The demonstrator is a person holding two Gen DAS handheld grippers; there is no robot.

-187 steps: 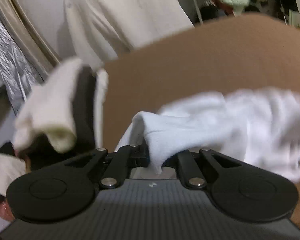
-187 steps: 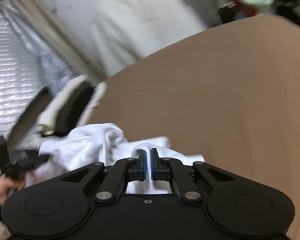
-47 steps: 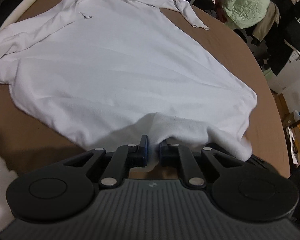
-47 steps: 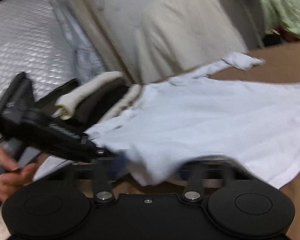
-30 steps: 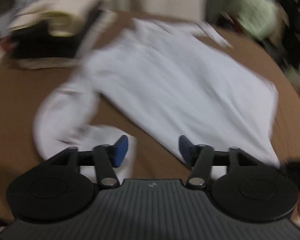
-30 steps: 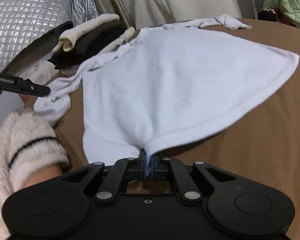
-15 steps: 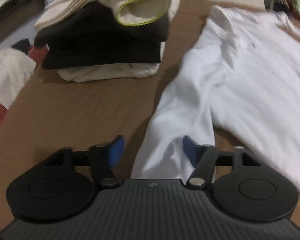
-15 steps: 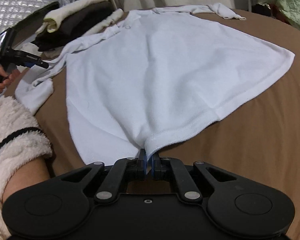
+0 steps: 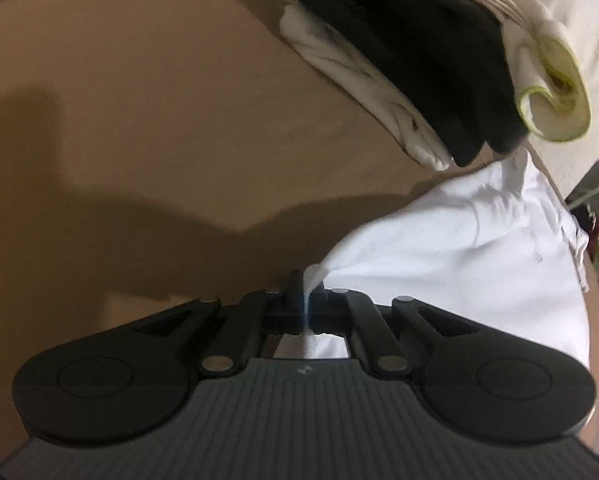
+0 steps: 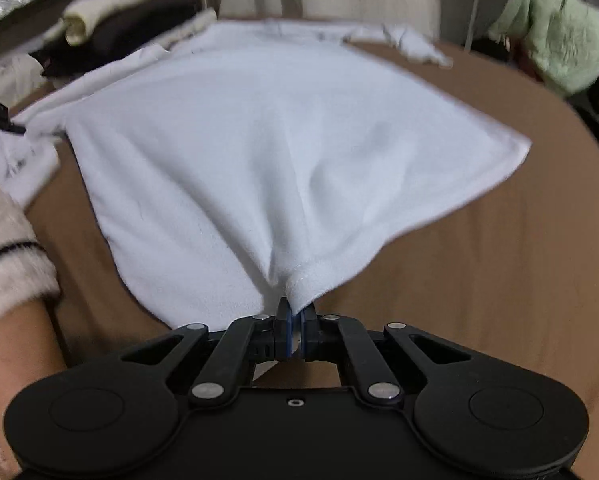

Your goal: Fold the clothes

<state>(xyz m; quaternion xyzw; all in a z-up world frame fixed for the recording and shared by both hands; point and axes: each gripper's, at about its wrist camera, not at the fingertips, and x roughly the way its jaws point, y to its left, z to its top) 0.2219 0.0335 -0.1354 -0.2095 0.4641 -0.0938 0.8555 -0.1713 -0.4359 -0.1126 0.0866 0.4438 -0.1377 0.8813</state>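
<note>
Shirt [image 10: 283, 128] lies spread on the brown table [image 10: 499, 264], and both grippers pinch it. The right gripper [image 10: 295, 334] is pressed together on the hem; the left gripper [image 9: 308, 308] is pressed together on a thin bit of sleeve (the cuff end, I judge). For a good fold, both should lift only a little, keep the cloth tight, and carry the sleeve across the body without dragging it. Further away, the folded stack [image 9: 427, 60] must stay untouched.
</note>
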